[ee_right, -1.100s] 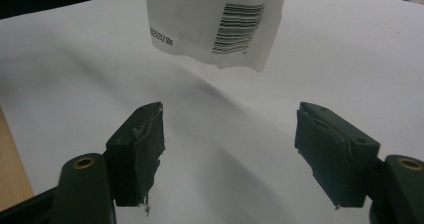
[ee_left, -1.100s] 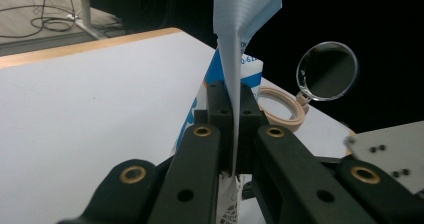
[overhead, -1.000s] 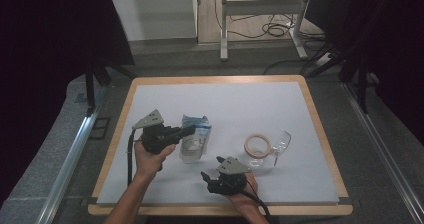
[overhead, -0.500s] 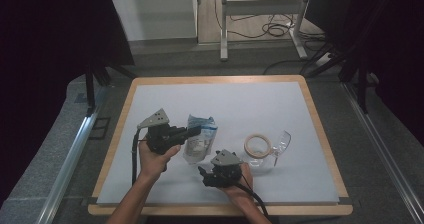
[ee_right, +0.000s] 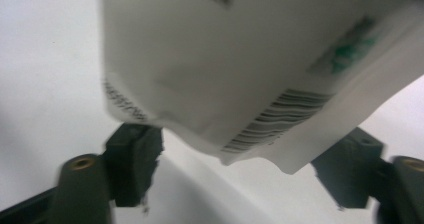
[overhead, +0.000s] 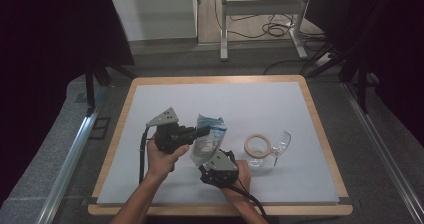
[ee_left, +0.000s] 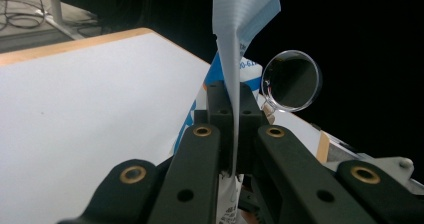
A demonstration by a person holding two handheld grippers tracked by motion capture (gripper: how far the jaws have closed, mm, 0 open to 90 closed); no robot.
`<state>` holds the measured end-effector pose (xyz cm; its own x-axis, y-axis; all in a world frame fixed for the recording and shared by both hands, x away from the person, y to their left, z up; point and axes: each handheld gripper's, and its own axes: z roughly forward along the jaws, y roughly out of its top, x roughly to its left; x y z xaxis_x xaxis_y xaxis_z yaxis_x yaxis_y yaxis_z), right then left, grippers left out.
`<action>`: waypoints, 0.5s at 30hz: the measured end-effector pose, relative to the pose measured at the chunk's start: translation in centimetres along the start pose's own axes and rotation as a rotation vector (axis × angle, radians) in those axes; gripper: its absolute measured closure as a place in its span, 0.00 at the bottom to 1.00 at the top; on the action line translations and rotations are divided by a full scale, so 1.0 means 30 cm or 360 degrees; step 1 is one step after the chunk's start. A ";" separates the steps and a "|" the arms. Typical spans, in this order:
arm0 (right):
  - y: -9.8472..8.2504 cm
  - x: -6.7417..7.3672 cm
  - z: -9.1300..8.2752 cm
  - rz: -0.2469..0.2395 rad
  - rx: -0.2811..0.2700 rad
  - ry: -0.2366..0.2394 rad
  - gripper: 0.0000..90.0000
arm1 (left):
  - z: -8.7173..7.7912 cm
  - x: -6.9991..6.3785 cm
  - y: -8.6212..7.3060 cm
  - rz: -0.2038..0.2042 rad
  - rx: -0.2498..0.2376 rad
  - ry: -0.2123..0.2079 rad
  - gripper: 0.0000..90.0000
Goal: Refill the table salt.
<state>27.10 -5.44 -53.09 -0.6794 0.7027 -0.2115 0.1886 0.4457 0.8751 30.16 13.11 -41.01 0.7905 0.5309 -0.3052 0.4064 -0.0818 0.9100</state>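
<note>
A white and blue plastic packet (overhead: 208,140) hangs above the white mat, and my left gripper (overhead: 201,131) is shut on its upper edge. In the left gripper view the packet (ee_left: 241,29) rises as a thin sheet from between the closed jaws of the left gripper (ee_left: 231,100). My right gripper (overhead: 206,160) sits just below and to the right, jaws wide. They have just been closing a little. In the right gripper view the packet's barcoded lower edge (ee_right: 250,69) hangs between the pads (ee_right: 135,159) of the right gripper (ee_right: 240,171), and neither pad touches it.
A roll of tape (overhead: 258,145) lies right of the grippers, with clear safety glasses (overhead: 279,145) beside it. One lens (ee_left: 291,74) appears behind the packet. The mat has a wooden rim (overhead: 220,79). Dark floor and a metal frame (overhead: 260,14) lie beyond.
The left gripper has lifted the packet off the mat and carried it slightly right. The right gripper has shifted left, under the packet's lower edge.
</note>
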 end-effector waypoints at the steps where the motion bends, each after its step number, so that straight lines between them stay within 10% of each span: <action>1: 0.000 0.000 0.000 0.0000 0.0000 0.0000 0.33 | 0.000 0.000 0.000 0.0000 0.0000 0.0000 1.00; 15: -0.019 -0.017 -0.010 0.0044 0.0005 0.0023 0.33 | 0.030 -0.021 0.006 -0.0008 0.0002 -0.0018 1.00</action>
<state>27.12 -6.22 -53.34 -0.6838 0.7069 -0.1809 0.2095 0.4278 0.8793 30.16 11.99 -40.90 0.7935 0.5219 -0.3129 0.4109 -0.0803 0.9081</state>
